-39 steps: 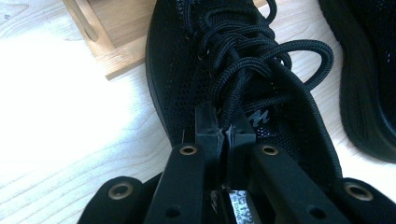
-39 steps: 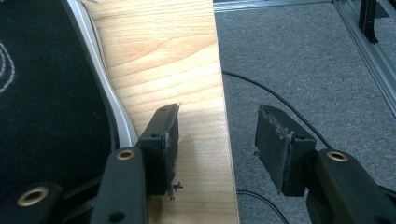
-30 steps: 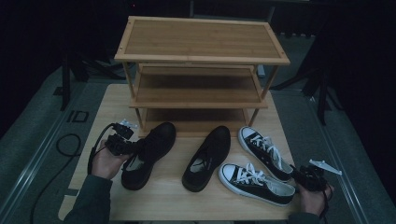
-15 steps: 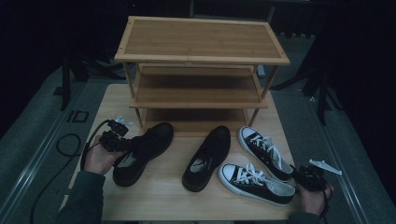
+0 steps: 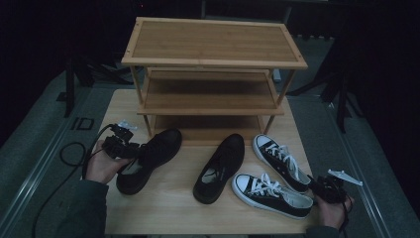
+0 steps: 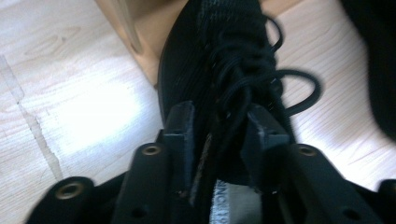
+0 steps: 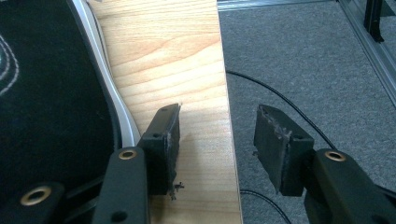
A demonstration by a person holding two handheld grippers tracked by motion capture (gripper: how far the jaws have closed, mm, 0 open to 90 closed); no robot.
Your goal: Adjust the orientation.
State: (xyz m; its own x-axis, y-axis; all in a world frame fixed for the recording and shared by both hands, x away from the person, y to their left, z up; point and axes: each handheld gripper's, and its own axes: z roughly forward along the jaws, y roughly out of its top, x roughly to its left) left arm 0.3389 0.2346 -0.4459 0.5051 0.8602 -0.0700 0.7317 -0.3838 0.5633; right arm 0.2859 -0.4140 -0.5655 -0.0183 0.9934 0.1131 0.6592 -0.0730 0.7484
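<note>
The left gripper (image 6: 219,135), jaws just opening around the black lace-up leather shoe (image 5: 148,158) lying before the bamboo three-tier rack (image 5: 213,64), grips nothing, the right gripper (image 7: 217,140) gapes empty, and every shelf awaits shoes.

dark grey sleeves; each black tool (image 5: 130,148) has brass-ringed screw holes, square pads, a trailing black cable; right tool (image 5: 323,188) carries a grey plate.

The black lace-up leather shoe (image 5: 148,158) lies on its sole at the left of the light wooden table (image 5: 168,208), toe toward the foot of the bamboo 3-tier rack (image 5: 213,74), heel toward the table's near edge. Its black laces (image 6: 243,79) are tied in loose loops over the tongue.
</note>
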